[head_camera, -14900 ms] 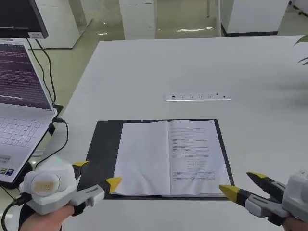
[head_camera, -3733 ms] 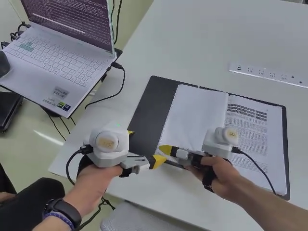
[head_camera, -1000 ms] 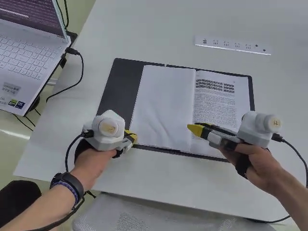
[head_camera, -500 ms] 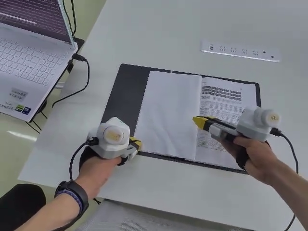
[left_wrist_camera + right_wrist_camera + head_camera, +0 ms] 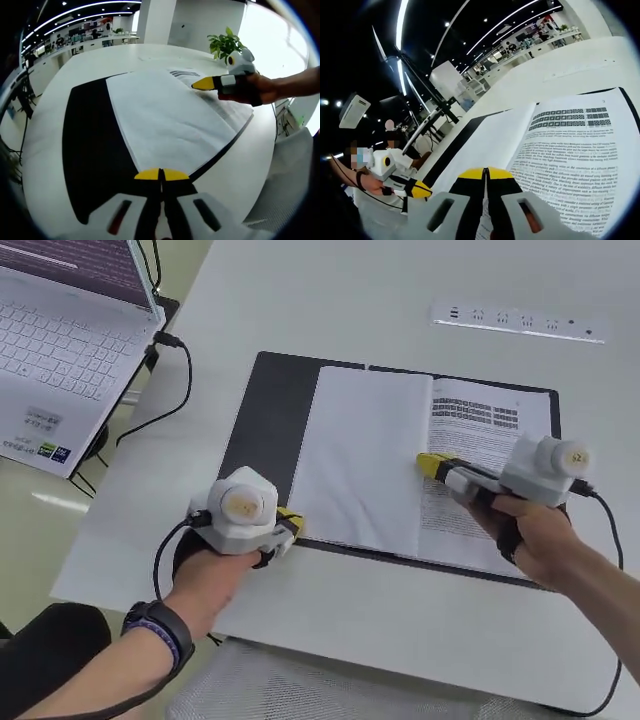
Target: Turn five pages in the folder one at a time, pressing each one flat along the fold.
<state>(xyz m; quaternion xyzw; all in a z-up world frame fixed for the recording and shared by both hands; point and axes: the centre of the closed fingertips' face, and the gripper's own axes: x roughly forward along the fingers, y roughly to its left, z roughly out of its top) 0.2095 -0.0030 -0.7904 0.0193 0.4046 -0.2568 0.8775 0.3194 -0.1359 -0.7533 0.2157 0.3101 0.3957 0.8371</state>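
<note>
The black folder (image 5: 265,410) lies open on the white table. A blank white page (image 5: 360,455) is on its left and a printed page (image 5: 490,435) on its right. My right gripper (image 5: 428,465) is shut, and its yellow tips rest on the paper at the fold, about halfway up the page. In the right gripper view the tips (image 5: 485,174) point along the seam between the blank sheet (image 5: 490,137) and the printed page (image 5: 570,145). My left gripper (image 5: 290,525) is shut, at the folder's near left edge; its tips (image 5: 161,174) rest on the black cover (image 5: 90,140).
An open laptop (image 5: 70,300) stands at the far left, and its cable (image 5: 175,380) runs near the folder's left edge. A white power strip (image 5: 520,320) lies beyond the folder. A potted plant (image 5: 225,45) stands at the far table end. The table's front edge is close below the folder.
The right gripper has slid along the fold, away from the front edge toward the middle of the page. The left gripper has stayed at the folder's near left edge. The head camera has shifted.
</note>
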